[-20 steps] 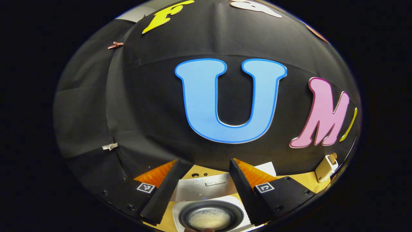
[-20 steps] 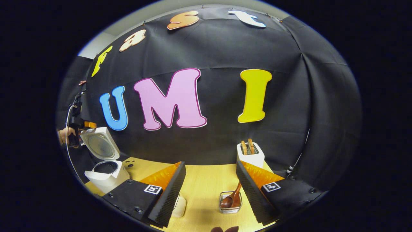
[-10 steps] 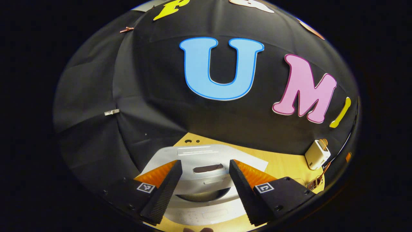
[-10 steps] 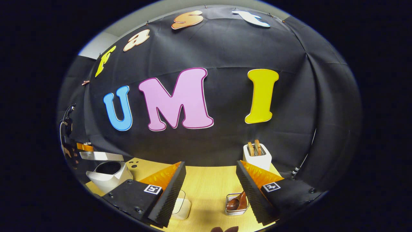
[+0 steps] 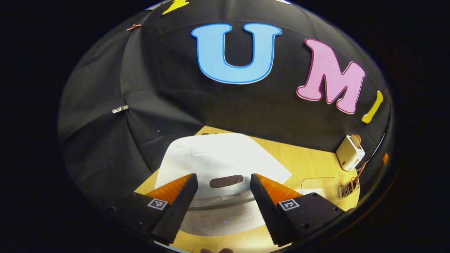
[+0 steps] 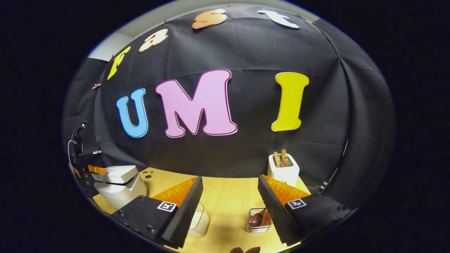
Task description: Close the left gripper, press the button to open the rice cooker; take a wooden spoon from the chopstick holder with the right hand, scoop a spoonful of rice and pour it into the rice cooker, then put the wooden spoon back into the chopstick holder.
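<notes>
The left gripper (image 5: 224, 191) is spread wide above the white rice cooker (image 5: 218, 165), lid down (contact cannot be judged). The right gripper (image 6: 230, 196) is spread, holding nothing, above bare tabletop (image 6: 228, 196). The wooden spoon (image 6: 258, 218) rests in the chopstick holder (image 6: 257, 228) beside its right finger.

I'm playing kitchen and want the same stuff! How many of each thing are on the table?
Rice cooker: 1
Toaster: 1
Toast slices: 2
Wooden spoon: 1
Chopstick holder: 1
Clear tub: 1
Total: 7
</notes>
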`<state>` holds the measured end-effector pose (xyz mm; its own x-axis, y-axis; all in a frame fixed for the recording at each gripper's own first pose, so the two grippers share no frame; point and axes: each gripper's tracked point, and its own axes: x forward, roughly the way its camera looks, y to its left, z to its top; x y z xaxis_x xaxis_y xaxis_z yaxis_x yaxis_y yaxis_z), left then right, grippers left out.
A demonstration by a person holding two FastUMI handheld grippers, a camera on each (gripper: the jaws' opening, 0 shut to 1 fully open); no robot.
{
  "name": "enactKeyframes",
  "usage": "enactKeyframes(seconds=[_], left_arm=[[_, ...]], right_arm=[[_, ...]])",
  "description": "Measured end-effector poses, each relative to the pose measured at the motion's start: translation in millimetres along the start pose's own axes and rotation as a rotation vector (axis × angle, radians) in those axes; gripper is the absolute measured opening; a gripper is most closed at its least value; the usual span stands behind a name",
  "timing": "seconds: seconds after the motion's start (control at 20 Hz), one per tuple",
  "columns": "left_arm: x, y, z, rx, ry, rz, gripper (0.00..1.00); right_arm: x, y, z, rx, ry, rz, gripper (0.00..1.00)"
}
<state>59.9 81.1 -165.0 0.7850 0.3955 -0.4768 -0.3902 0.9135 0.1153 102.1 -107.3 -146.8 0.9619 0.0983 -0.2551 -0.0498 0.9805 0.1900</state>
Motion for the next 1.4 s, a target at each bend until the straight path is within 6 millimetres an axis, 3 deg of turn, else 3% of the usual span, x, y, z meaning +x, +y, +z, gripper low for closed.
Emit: enactKeyframes(seconds=[0.2,0.4,0.7,0.9,1.2,1.3,1.35,1.4], left_arm=[[7.6,-1.2,-28.0,0.014,0.06,0.011,0.99],[12.5,0.3,-41.4,0.051,0.11,0.029,0.99],[13.2,-0.3,-41.0,0.055,0.114,0.017,1.0],[8.3,3.4,-27.8,0.066,0.044,0.039,0.99],[-29.7,0.4,15.3,-0.017,-0.17,-0.015,0.96],[-61.8,1.3,33.2,-0.047,-0.277,-0.065,0.97],[-96.6,3.6,43.9,-0.067,-0.372,-0.123,0.96],[-115.8,6.7,48.8,-0.075,-0.424,-0.16,0.95]], right_arm=[[4.5,12.0,-7.0,-0.008,0.016,0.036,0.97],[9.3,32.9,-13.7,-0.025,0.034,0.089,0.97],[23.9,77.4,-23.3,-0.026,0.082,0.187,0.97],[37.0,102.1,-15.1,-0.043,0.081,0.225,0.97],[62.6,126.2,18.5,-0.124,0.016,0.152,0.98],[66.2,130.1,28.8,-0.102,-0.011,0.097,0.97],[66.7,135.9,35.6,-0.1,-0.035,0.077,0.97],[64.7,140.2,38.5,-0.102,-0.045,0.064,0.97]])
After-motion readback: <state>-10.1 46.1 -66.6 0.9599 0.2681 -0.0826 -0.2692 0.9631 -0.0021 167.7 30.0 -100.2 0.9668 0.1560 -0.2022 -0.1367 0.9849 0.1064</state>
